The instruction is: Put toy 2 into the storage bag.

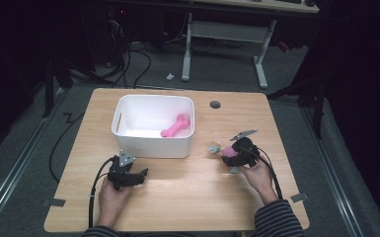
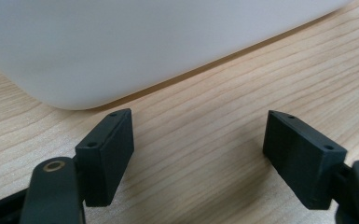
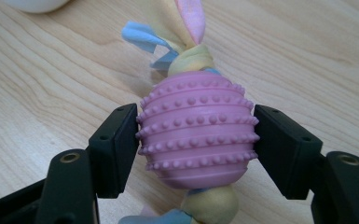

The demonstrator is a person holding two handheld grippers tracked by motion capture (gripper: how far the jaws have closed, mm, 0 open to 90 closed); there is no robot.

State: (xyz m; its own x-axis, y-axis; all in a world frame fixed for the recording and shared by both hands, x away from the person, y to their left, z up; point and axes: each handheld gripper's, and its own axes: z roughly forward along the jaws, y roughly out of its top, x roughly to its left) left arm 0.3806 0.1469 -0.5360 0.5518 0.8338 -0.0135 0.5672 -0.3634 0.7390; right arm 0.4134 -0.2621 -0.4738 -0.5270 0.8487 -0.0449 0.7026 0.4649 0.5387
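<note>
- Both hands rest on a pale wooden table [image 1: 187, 192].
- Left gripper [image 1: 137, 176] gapes empty beside the white bin [image 1: 153, 143].
- Right gripper [image 3: 195, 140] clamps a pink studded ball [image 3: 196, 128].
- Grey carpet [image 1: 217, 74], cables and a desk frame [image 1: 224, 37] lie beyond.

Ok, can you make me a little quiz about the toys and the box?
1. True or false: the left tool is holding a toy.
2. What lies inside the white box? A) pink bone B) spoon C) cup
3. Fill in: the right tool is shut on the pink bumpy ____.

Key: 1 false, its jaws are open over bare table. 2 A, the pink bone. 3 ball.
</note>
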